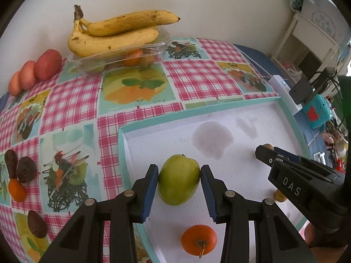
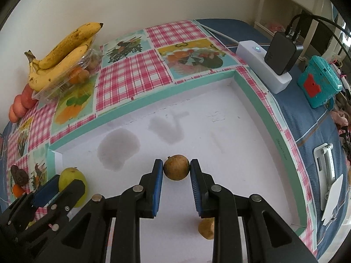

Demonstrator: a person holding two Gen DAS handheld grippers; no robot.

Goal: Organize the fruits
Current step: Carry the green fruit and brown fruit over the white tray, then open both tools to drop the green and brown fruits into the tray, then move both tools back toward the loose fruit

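**Both grippers clamped on fruit inside the white tray**

The left gripper (image 1: 179, 174) points steeply down into the white tray (image 1: 241, 109), its blue-padded jaws grasping a green apple (image 1: 178, 179) near the tray's left wall. Just below it, on the tray floor, lies a small orange fruit (image 1: 199, 239) with its stem up.

To the right, the right gripper (image 2: 176, 168) has its jaws clenched on a small round brown fruit (image 2: 176, 167), which sits low over the middle of the tray; I cannot tell whether it touches the floor. Another brown fruit (image 2: 206, 228) lies near it, partly hidden behind the right jaw.

The tray rests on a surface covered with a pink-checked cloth (image 1: 72, 100). At the back, two bananas (image 1: 114, 35) lie on top of a clear plastic box (image 1: 118, 59) holding more fruit, with three reddish fruits (image 1: 35, 72) lined up beside it. On the cloth left of the tray sit several dark, wrinkled fruits (image 1: 26, 168) and another orange one (image 1: 17, 189). A white power strip (image 2: 263, 65) with a black charger plugged in lies beyond the tray's far right corner.
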